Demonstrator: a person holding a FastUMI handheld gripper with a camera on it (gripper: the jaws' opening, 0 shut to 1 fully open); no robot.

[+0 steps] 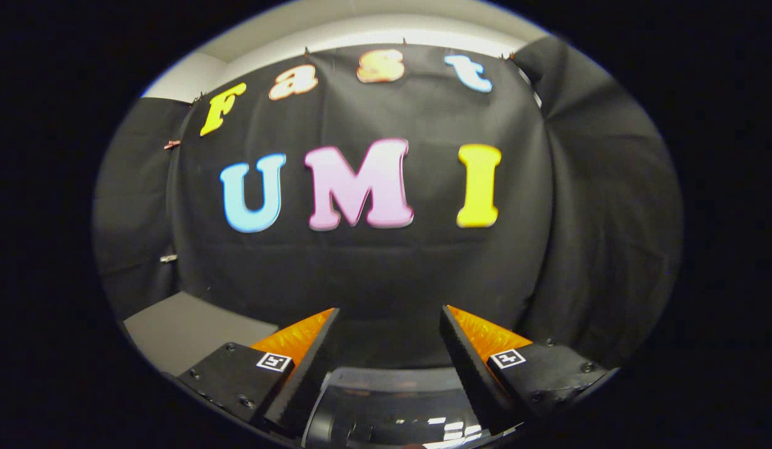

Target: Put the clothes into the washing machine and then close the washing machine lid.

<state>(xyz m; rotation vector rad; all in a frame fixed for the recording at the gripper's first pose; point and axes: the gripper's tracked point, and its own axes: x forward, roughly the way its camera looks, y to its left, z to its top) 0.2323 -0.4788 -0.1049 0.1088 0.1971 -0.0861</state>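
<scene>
While the gripper (pixel 389 312) is pointing straight at the black cloth wall (pixel 373 274) of the booth, its two fingers are standing wide apart, released, with nothing between them and nothing pressing on either one. Each finger (pixel 311 358) is carrying a small square marker tag (pixel 274 362) on its upper face, and the tips are reaching up in front of the cloth without touching it.

Below and between the fingers, a dark, glossy curved surface (pixel 392 411) is showing, with a pale rim along its far edge and bright ceiling reflections gleaming on it. It is lying just under the gripper, close to the base of the fingers; this is probably the washing machine's lid or top, though I cannot tell for certain, nor whether it is open or closed. No clothes are showing between the fingers or ahead of them.

Beyond the left finger, a grey patch of floor (pixel 186 330) is meeting the foot of the cloth. Further drapes of black cloth (pixel 610 218) are hanging to the right, folding at the corner, and above the wall a pale ceiling strip (pixel 361 28) is running across.
</scene>
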